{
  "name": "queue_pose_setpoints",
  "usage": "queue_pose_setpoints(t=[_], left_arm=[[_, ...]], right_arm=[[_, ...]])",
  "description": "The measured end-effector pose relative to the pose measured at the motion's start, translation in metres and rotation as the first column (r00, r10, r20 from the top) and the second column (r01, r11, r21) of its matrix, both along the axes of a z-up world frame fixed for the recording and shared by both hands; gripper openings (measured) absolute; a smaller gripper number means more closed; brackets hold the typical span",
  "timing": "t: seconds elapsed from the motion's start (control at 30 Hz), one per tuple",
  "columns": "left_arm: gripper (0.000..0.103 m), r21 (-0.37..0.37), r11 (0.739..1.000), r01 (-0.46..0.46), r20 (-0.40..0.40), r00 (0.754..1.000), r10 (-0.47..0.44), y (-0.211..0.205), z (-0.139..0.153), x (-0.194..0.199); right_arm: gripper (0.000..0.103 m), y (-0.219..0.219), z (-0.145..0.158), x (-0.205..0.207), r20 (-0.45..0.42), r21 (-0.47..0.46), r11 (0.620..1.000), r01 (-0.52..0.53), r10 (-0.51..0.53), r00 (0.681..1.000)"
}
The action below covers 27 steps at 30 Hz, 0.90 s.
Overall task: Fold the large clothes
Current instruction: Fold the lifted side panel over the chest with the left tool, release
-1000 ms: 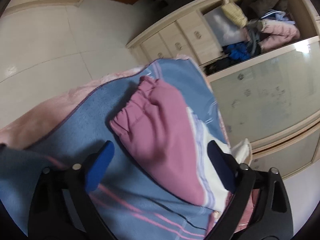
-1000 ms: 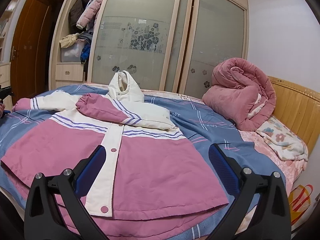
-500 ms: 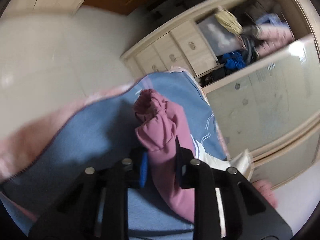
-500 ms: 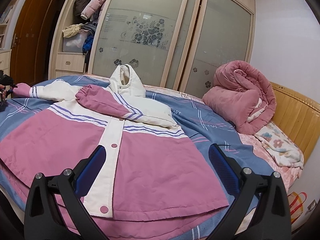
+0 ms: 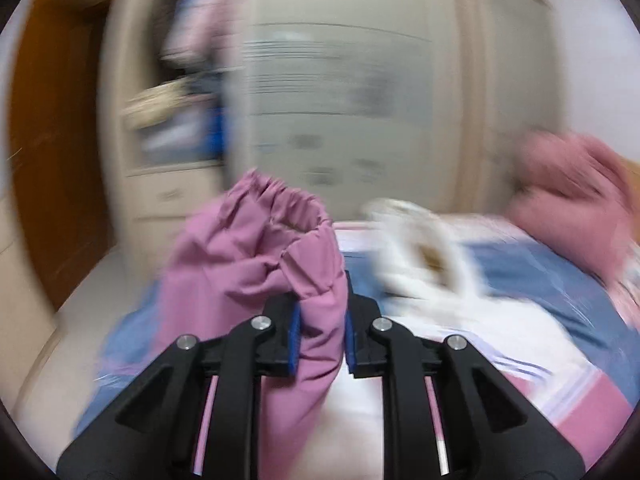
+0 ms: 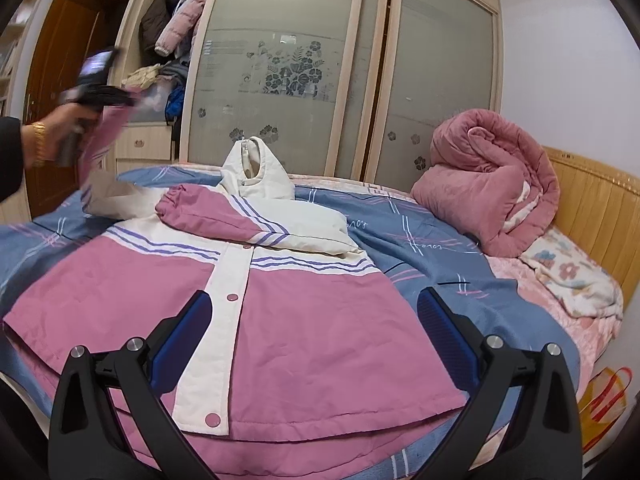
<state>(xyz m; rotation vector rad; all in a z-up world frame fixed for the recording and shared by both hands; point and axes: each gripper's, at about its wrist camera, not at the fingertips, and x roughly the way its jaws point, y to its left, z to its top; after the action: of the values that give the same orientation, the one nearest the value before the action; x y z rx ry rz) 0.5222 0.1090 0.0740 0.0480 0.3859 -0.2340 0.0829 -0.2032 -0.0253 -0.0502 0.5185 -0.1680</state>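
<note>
A pink and white jacket (image 6: 304, 320) lies face up on the bed, its white collar (image 6: 252, 168) at the far side. One sleeve (image 6: 224, 224) is folded across the chest. My left gripper (image 5: 320, 336) is shut on the other sleeve's pink cuff (image 5: 276, 236) and holds it lifted; it also shows in the right wrist view (image 6: 100, 96), raised at the left. My right gripper (image 6: 312, 340) is open and empty above the jacket's hem.
A blue striped sheet (image 6: 432, 248) covers the bed. A rolled pink quilt (image 6: 488, 180) and a floral blanket (image 6: 572, 276) lie at the right by the wooden headboard (image 6: 596, 200). A wardrobe with glass sliding doors (image 6: 280, 72) stands behind.
My left gripper closed on the sleeve cuff and lifted it up off the bed, swinging toward the jacket. My right gripper stayed open, shifting slightly.
</note>
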Motion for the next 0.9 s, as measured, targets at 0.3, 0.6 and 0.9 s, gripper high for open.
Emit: queue_pose_setpoints(t=[0.3, 0.6, 0.9], left_arm=[[0.101, 0.108, 0.991, 0.073, -0.379, 0.925, -0.027, -0.170, -0.175, 0.004], [0.101, -0.068, 0.992, 0.111, -0.209, 0.970, -0.123, -0.130, -0.107, -0.131], [0.101, 0.025, 0.999, -0.032, 0.012, 0.999, 0.032, -0.082, -0.049, -0.379]], right_arm=[[0.102, -0.010, 0.005, -0.009, 0.022, 0.058, 0.998, -0.017, 0.016, 1.000], [0.102, -0.031, 0.008, -0.014, 0.035, 0.143, 0.990, -0.017, 0.012, 0.999], [0.102, -0.018, 0.016, -0.021, 0.059, 0.137, 0.988, -0.072, 0.065, 0.996]])
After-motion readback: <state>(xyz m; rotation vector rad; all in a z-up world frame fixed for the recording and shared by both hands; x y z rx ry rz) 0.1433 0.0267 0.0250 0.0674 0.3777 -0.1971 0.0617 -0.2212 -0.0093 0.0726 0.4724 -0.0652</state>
